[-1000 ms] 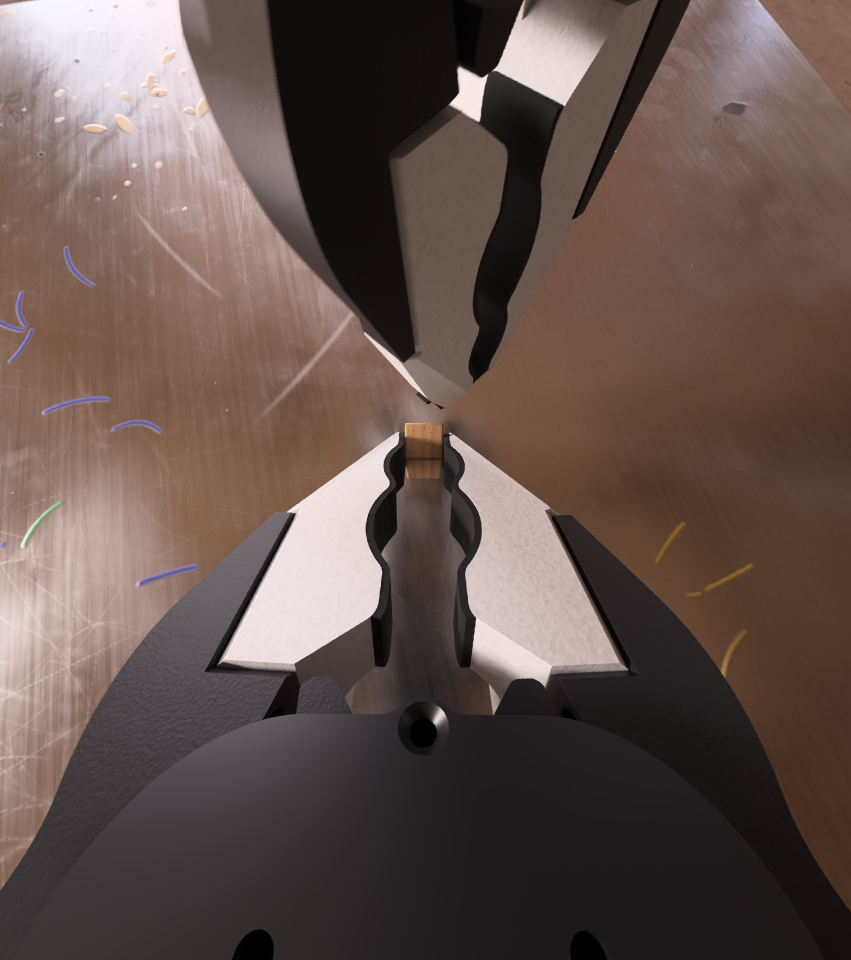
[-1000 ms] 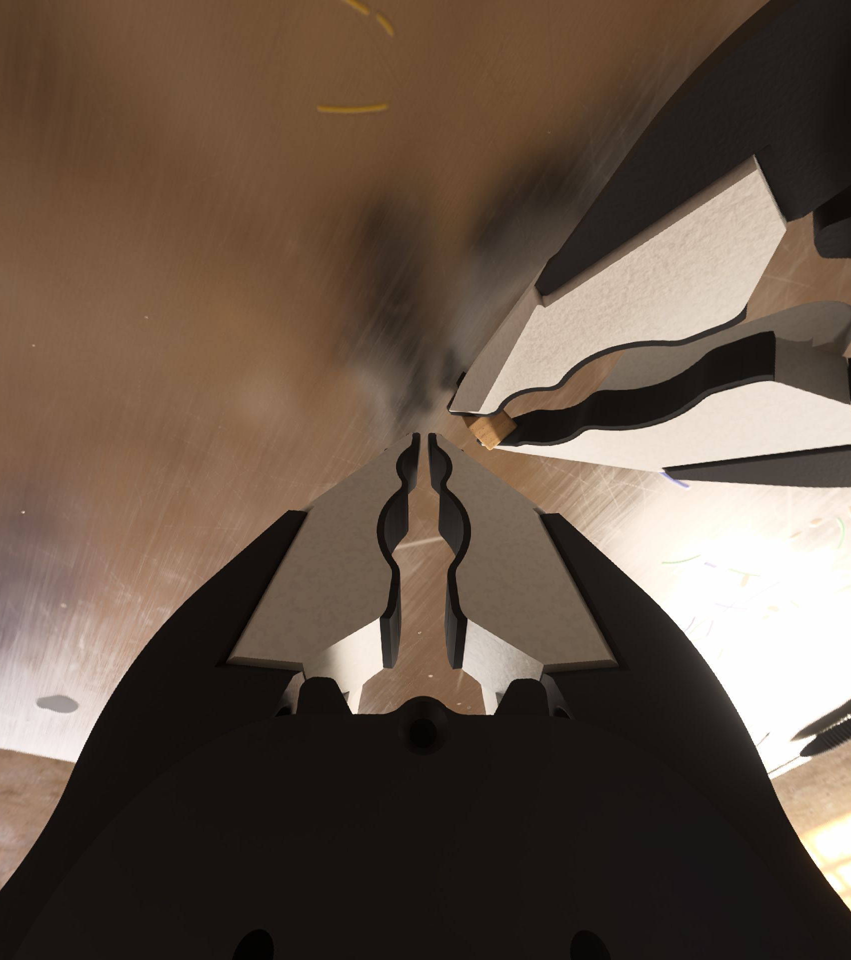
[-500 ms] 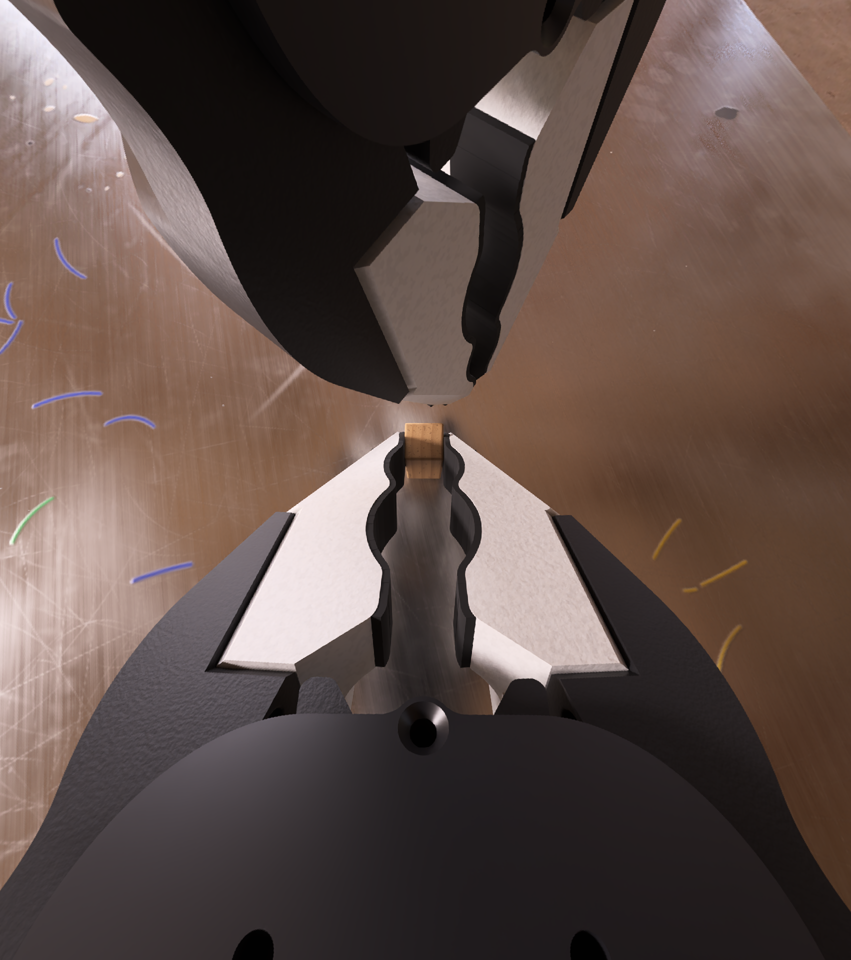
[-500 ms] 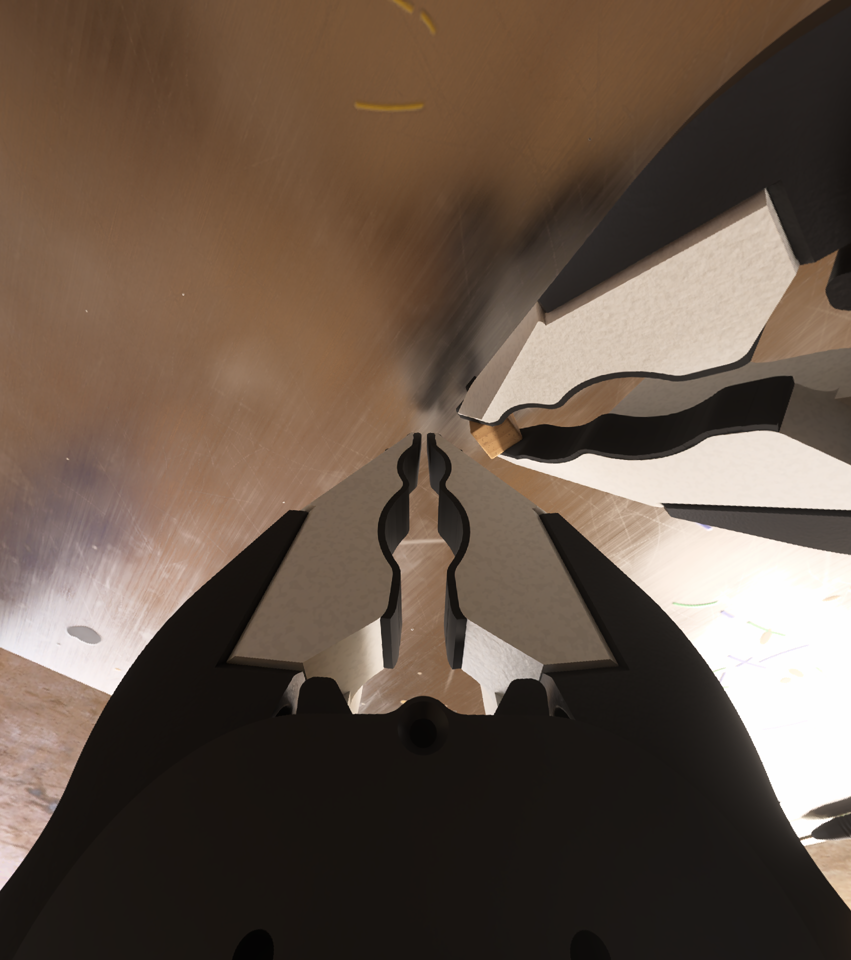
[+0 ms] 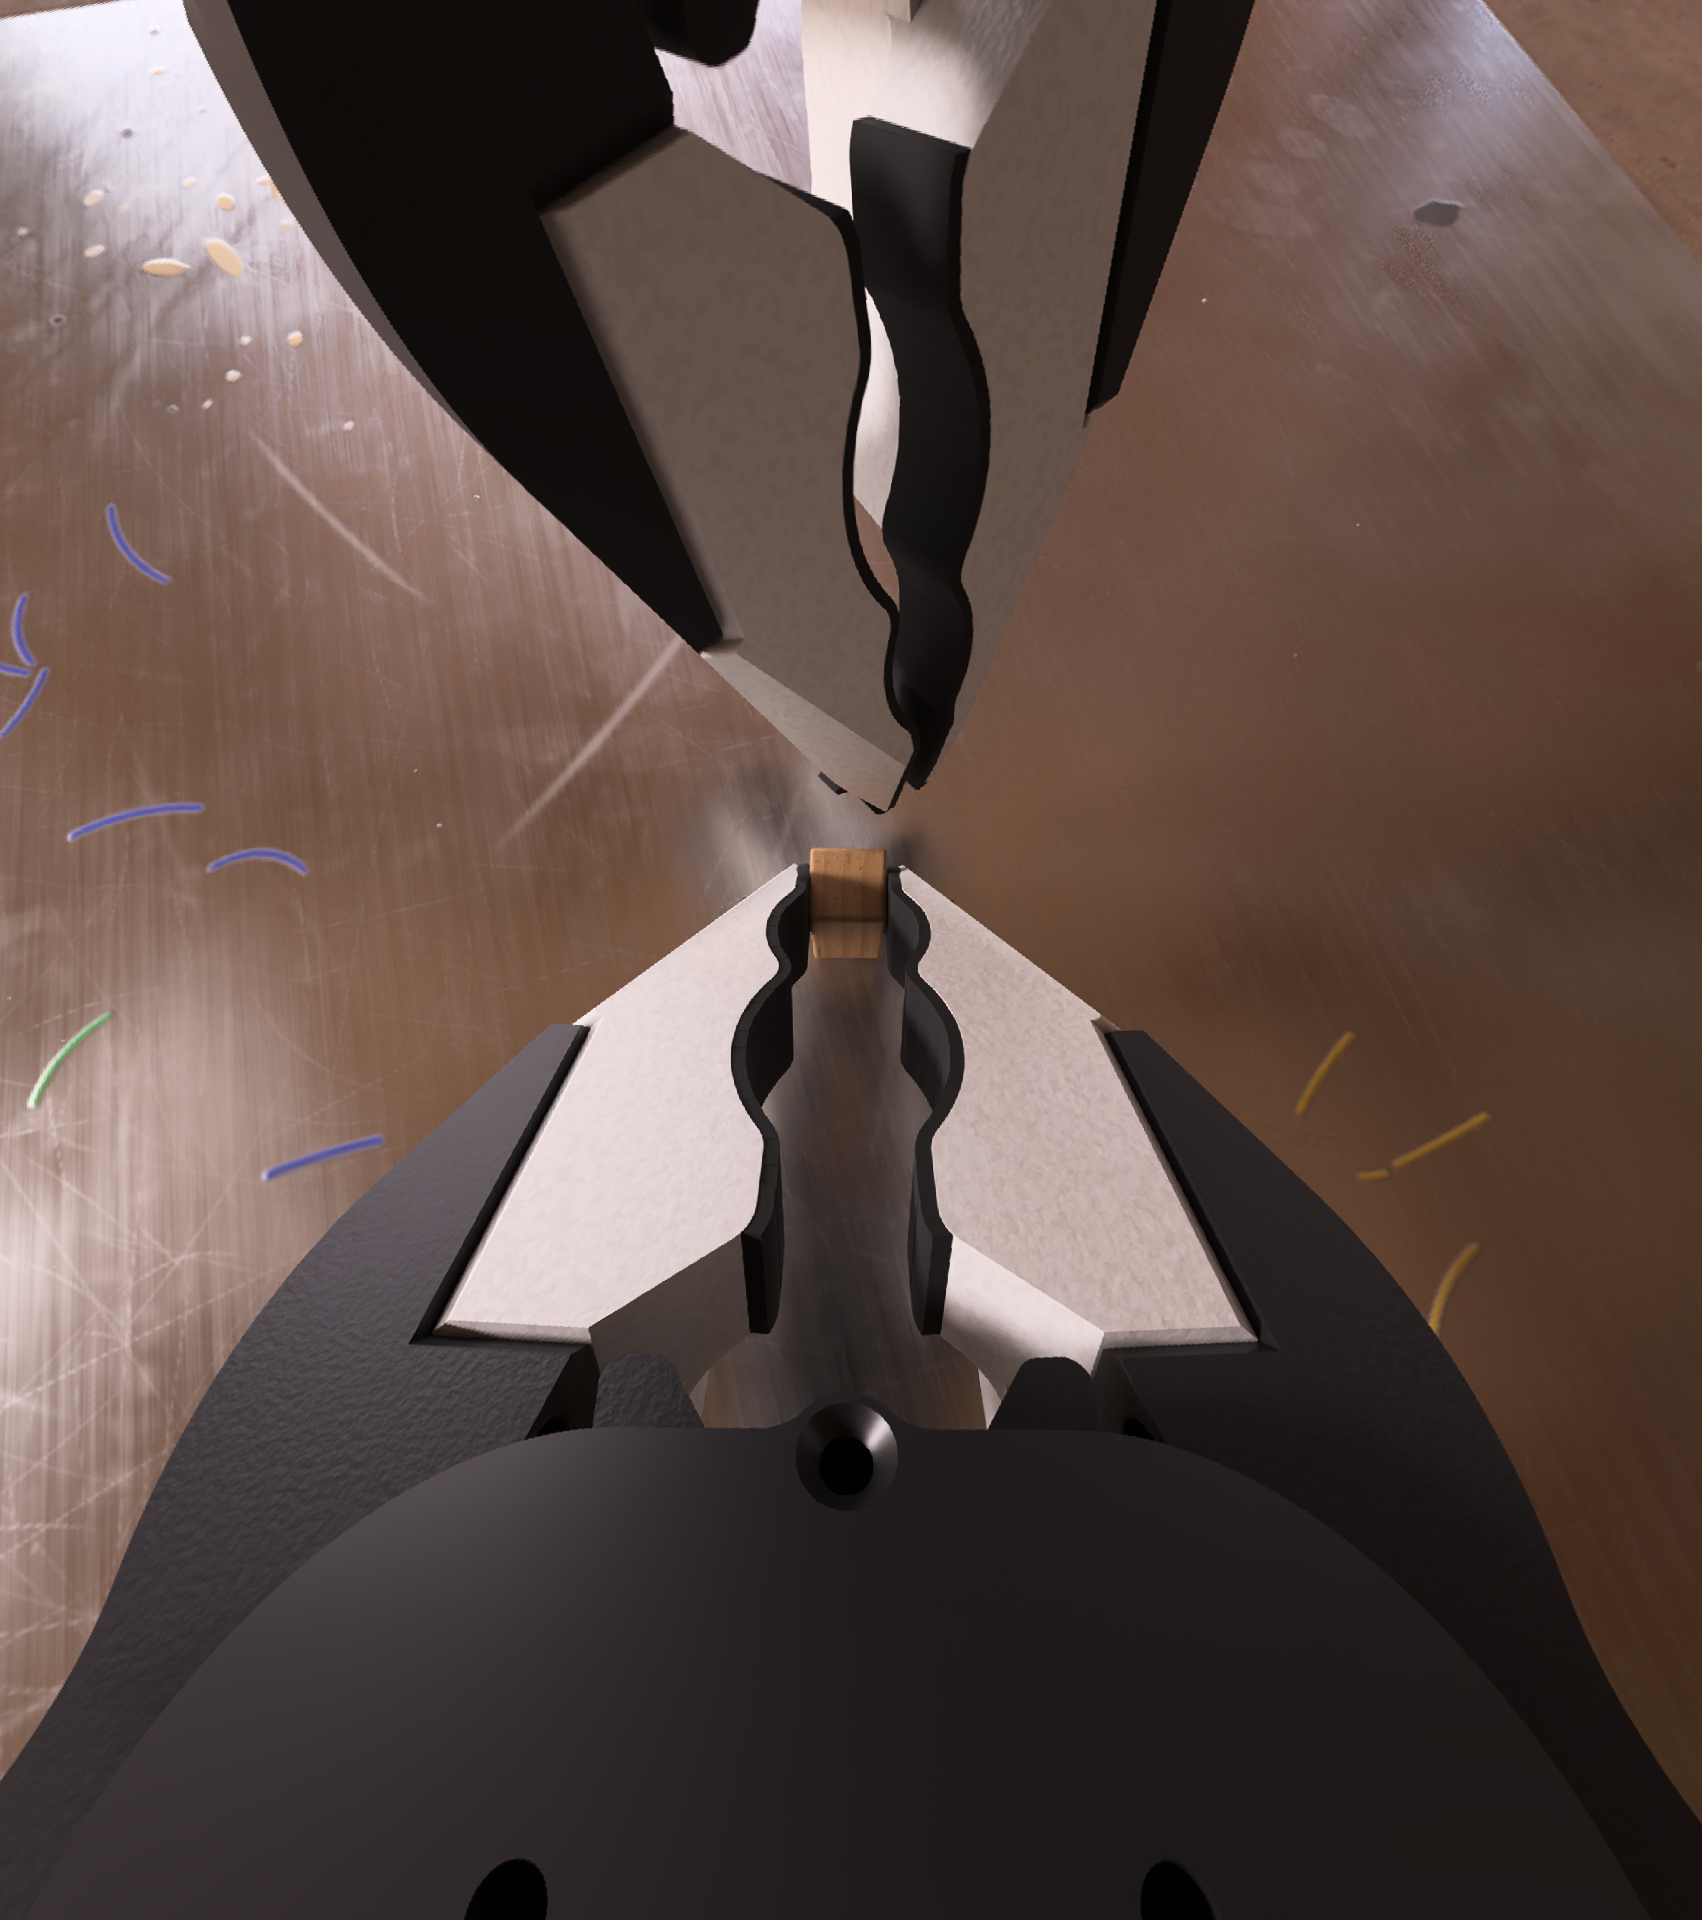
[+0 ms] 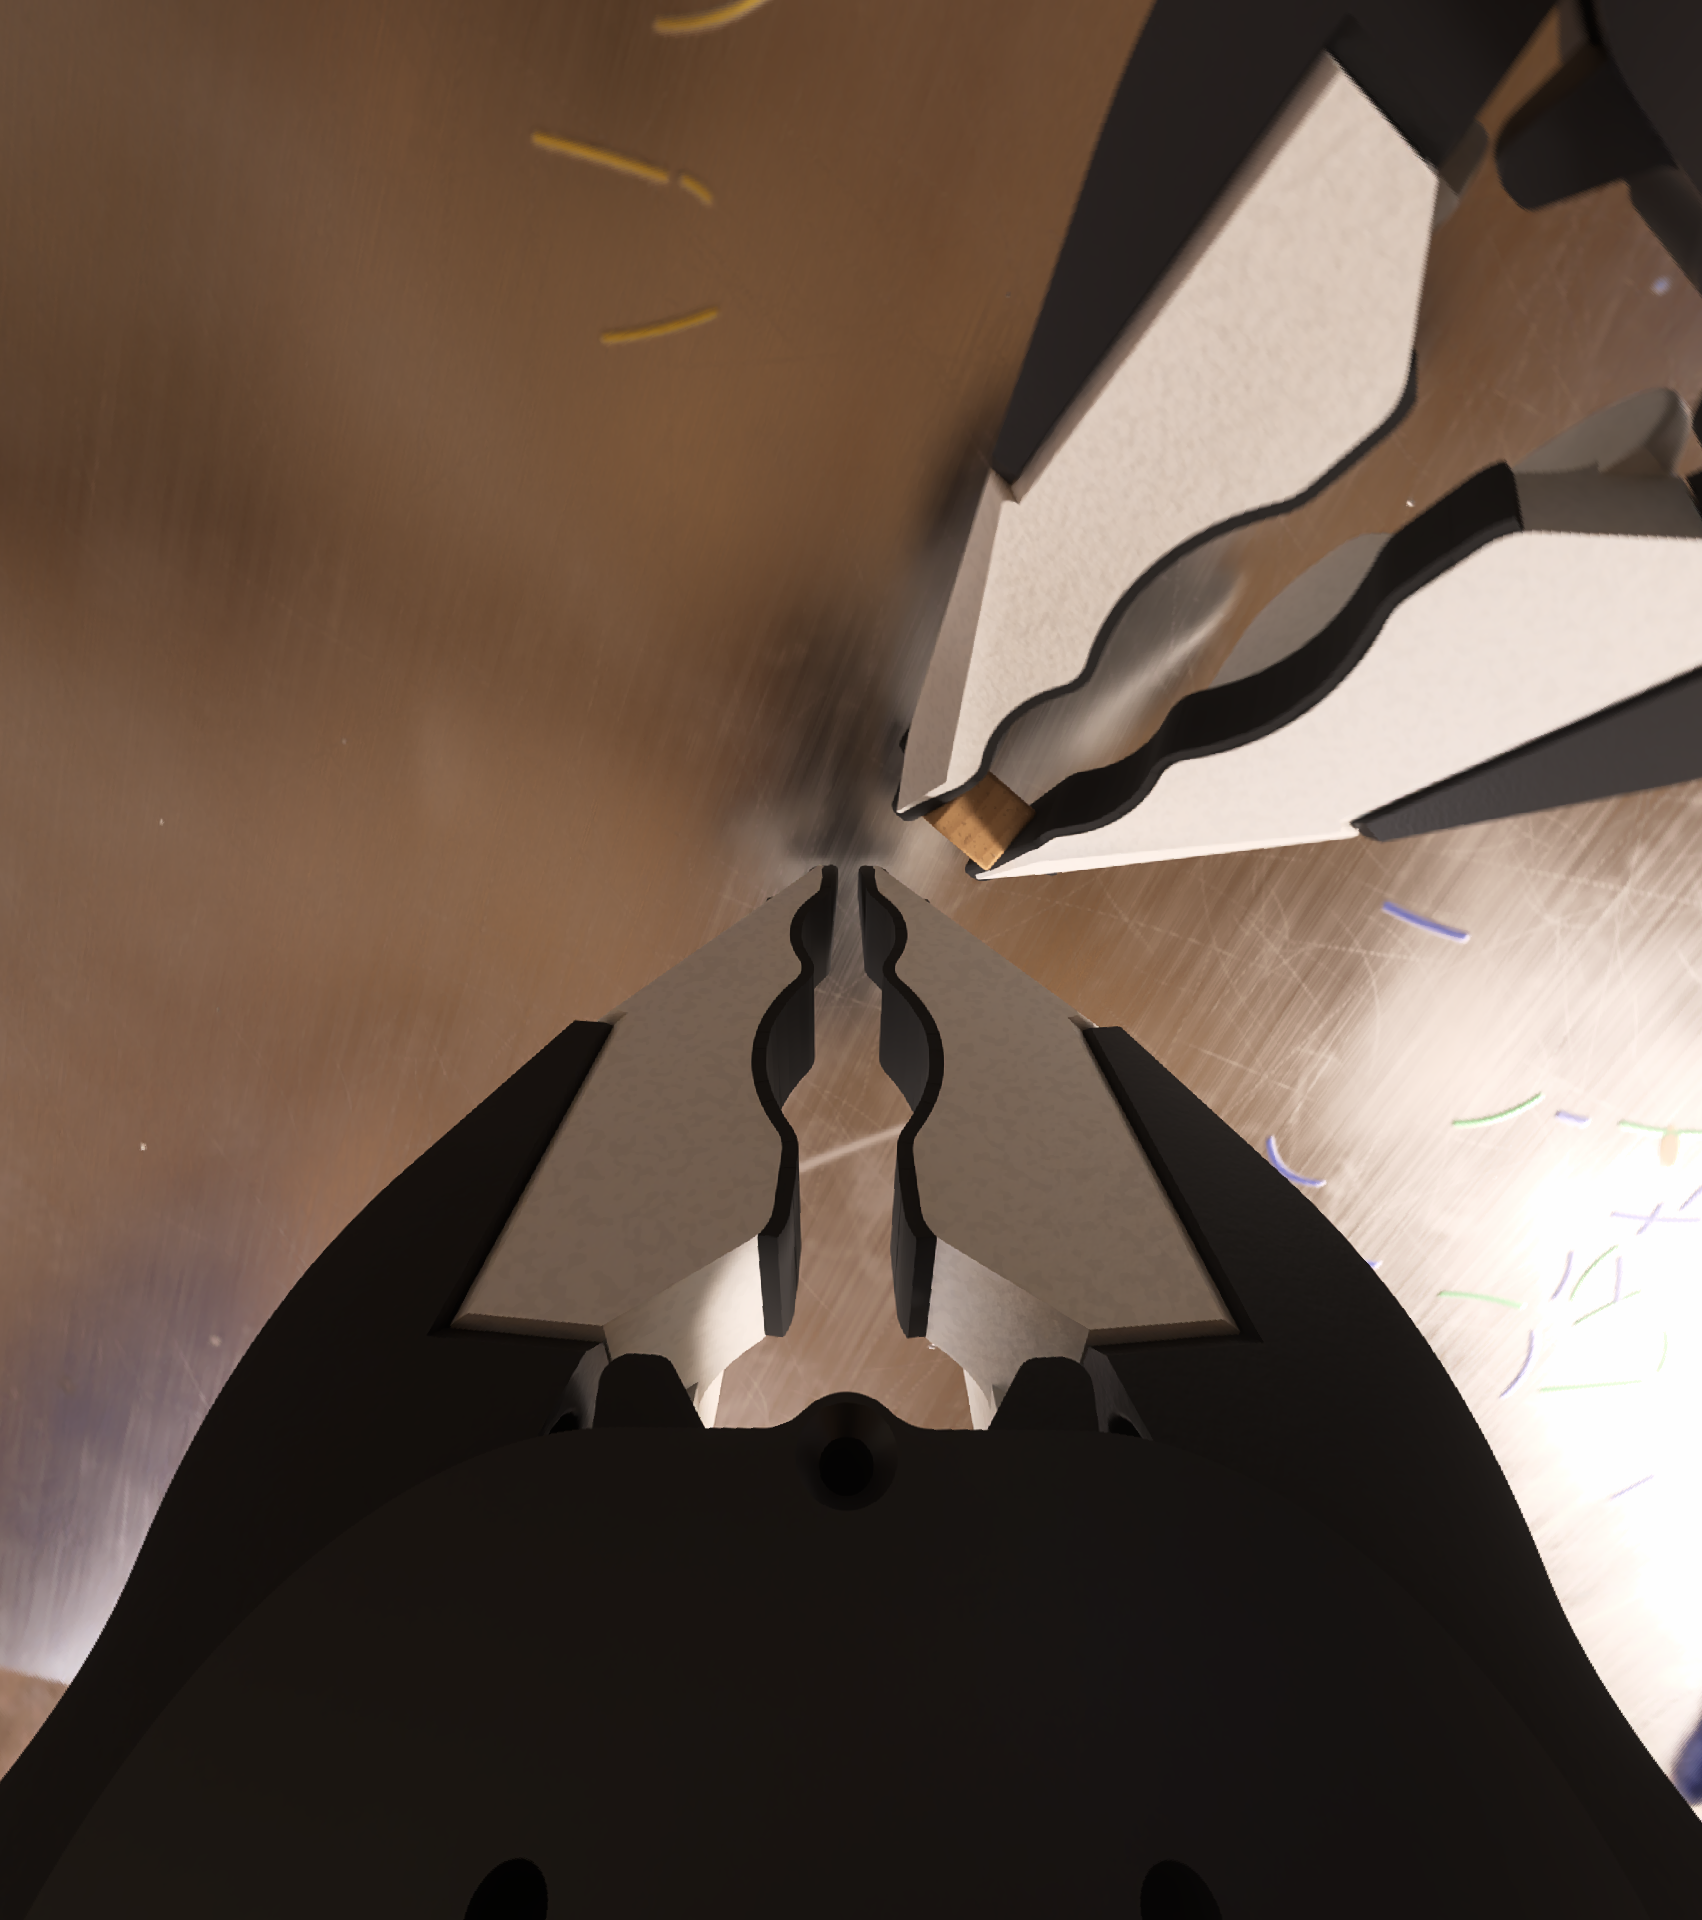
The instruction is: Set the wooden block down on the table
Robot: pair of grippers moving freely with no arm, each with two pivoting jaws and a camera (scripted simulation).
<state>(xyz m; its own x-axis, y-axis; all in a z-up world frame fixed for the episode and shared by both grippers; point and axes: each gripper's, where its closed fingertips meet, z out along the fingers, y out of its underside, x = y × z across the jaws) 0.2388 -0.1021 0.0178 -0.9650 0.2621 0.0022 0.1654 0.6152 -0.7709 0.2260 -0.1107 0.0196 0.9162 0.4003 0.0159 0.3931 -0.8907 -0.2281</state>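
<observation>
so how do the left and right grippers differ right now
The left gripper is shut on the wooden block at its fingertips; the right gripper holds nothing, its tips almost together. Both have pale fingers on black bodies and point at the same spot over the scratched table.

Small tan wooden block pinched at left hand-held gripper tips.

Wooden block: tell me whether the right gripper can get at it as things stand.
Probably not cleanly. The left gripper is shut on the wooden block, its fingers covering two sides. The right gripper, nearly closed and empty, sits just beside it; only the block's end is exposed.
</observation>
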